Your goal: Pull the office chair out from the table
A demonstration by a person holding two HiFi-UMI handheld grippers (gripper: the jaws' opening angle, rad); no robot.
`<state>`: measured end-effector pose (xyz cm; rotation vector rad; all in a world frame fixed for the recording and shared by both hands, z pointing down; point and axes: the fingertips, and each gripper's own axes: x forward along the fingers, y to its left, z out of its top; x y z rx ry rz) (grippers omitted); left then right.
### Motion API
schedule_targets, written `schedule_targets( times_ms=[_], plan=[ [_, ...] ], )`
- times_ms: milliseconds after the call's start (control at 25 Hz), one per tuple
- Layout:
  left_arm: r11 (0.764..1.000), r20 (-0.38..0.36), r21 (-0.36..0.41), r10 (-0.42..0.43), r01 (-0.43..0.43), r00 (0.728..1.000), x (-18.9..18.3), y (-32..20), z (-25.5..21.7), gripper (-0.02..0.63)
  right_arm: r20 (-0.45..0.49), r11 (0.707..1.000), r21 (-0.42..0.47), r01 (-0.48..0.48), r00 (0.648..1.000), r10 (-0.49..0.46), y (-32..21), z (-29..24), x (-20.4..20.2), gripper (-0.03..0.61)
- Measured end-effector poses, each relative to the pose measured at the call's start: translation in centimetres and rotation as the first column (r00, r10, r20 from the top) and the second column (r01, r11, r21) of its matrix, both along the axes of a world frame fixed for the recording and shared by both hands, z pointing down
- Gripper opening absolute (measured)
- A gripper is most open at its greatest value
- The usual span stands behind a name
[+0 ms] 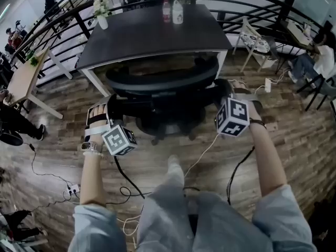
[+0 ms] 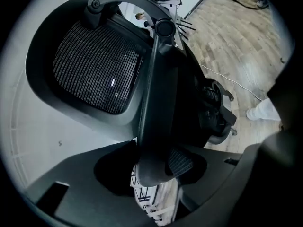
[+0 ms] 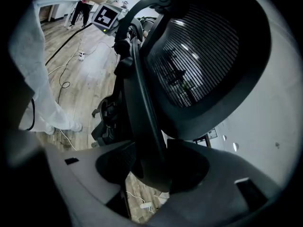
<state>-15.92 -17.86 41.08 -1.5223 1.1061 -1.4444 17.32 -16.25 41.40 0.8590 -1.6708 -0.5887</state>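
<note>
Chair (image 1: 163, 83) stands tucked in at the near edge of the dark surface (image 1: 152, 35), its back turned toward the person. In the head view it lies straight ahead, on the far side of both tools, so the pull has to come near, away from the surface. The left tool (image 1: 111, 105) is at the left edge of the back and the right tool (image 1: 224, 93) at the right edge. They are roughly level with each other, neither clearly nearer, and their tips are hard to make out from up here.

In the left gripper view the left tool (image 2: 156, 167) is clamped on the frame (image 2: 151, 98) of the back. The frame is a dark bar running up and away between the jaws, with the mesh (image 2: 94, 65) to its left and the wooden floor (image 2: 236, 41) to its right.

In the right gripper view the right tool (image 3: 147, 167) likewise grips the frame (image 3: 142, 103), here with the mesh (image 3: 199, 56) on the right and the floor (image 3: 85, 79) on the left. With a hold on each side, I'd judge that an even draw from both hands will roll the chair out straight, while a lopsided one would swivel it.
</note>
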Motion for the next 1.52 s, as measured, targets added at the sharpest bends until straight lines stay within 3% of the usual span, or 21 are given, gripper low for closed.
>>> schedule_targets(
  times_ms=[240, 640, 1280, 1520],
  plan=[
    [1.000, -0.030, 0.013, 0.010, -0.010, 1.000, 0.0, 3.9, -0.3, 0.212, -0.002, 1.000, 0.025, -0.011, 1.000, 0.011, 4.6, -0.2, -0.2, 0.212],
    [0.998, -0.009, 0.061, 0.035, -0.035, 0.999, -1.5, 9.7, 1.1, 0.207, -0.007, 0.999, 0.046, -0.024, 1.000, 0.024, 12.5, 1.4, -2.2, 0.210],
    [0.996, -0.065, 0.078, 0.049, -0.044, 0.997, 0.1, 12.2, -0.6, 0.213, -0.029, 0.995, 0.097, -0.032, 0.999, 0.035, 14.9, -0.2, -0.5, 0.210],
    [0.996, -0.140, 0.082, 0.045, -0.033, 0.989, 0.2, 12.1, -0.7, 0.227, -0.026, 0.991, 0.130, -0.027, 0.999, 0.030, 14.5, -0.4, -0.6, 0.212]
  ],
)
